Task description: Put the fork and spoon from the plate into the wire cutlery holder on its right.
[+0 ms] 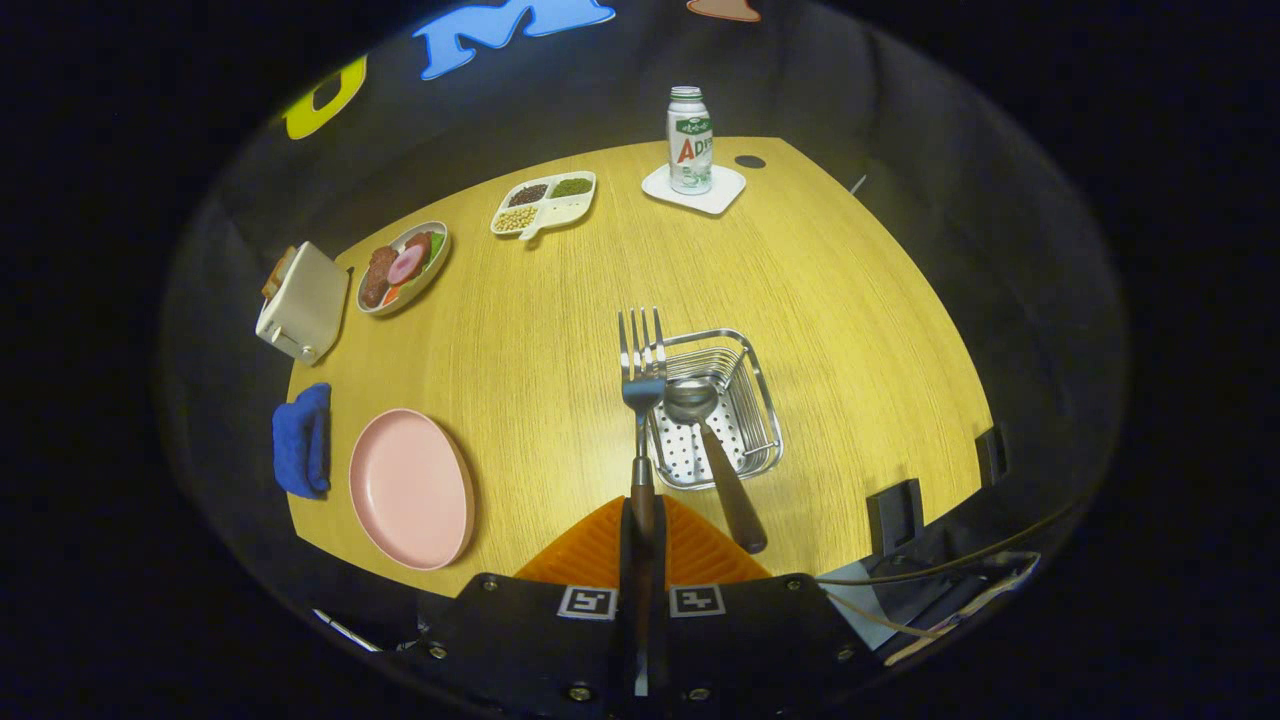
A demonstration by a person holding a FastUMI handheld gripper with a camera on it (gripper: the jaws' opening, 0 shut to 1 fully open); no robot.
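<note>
Just below the middle of the frame, the jaws are clenched on the handle of the fork [641,385], both fingers [600,545] pressing it, tines pointing up toward the holder's left rim. The spoon [712,447] already sits in the wire cutlery holder [765,420], at frame centre, handle leaning out toward the lower right. The pink plate [410,488] lies at lower left on the tabletop [800,270], beside a blue cloth [301,440].

one fork [641,365], one spoon [712,450], one wire holder [722,415], three plates, one bottle [690,140], one toaster [300,302], one cloth [302,440].
</note>
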